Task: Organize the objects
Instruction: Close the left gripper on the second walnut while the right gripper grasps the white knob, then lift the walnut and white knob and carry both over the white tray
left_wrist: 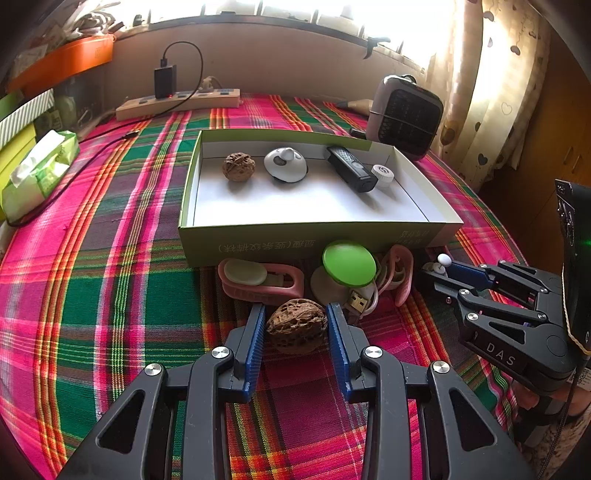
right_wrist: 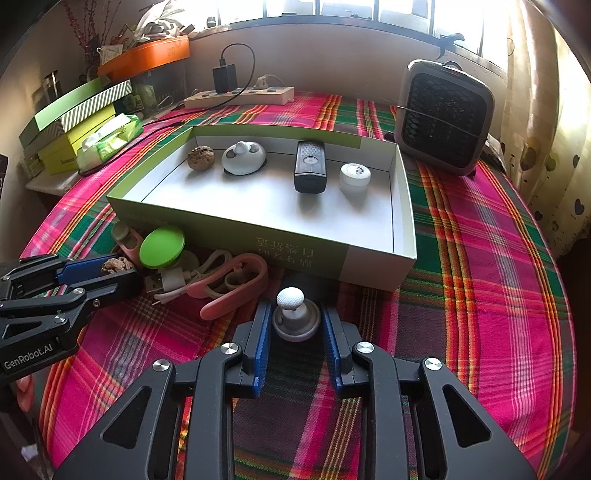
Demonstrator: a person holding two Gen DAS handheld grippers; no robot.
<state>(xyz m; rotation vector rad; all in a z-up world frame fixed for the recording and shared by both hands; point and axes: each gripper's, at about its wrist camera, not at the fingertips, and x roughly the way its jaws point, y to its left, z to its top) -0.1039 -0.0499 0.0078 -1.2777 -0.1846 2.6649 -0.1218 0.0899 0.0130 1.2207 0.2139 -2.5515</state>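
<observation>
Plaid tablecloth (left_wrist: 110, 258) beneath bright window (right_wrist: 332, 9)

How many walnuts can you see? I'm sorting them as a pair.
2: one walnut lies in the box at its far left; the other walnut sits on the cloth between the left gripper pads.

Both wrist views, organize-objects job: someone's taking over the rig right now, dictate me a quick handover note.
Left gripper: shut on the loose walnut, resting on the plaid cloth.
Right gripper: closed around the grey knob piece with the white ball top; contact looks likely.
Done: the box already holds a walnut, white round gadget, black remote and small white jar.
Left: move both gripped items in, then the green disc, pink clips and USB cable in front of the box.
</observation>
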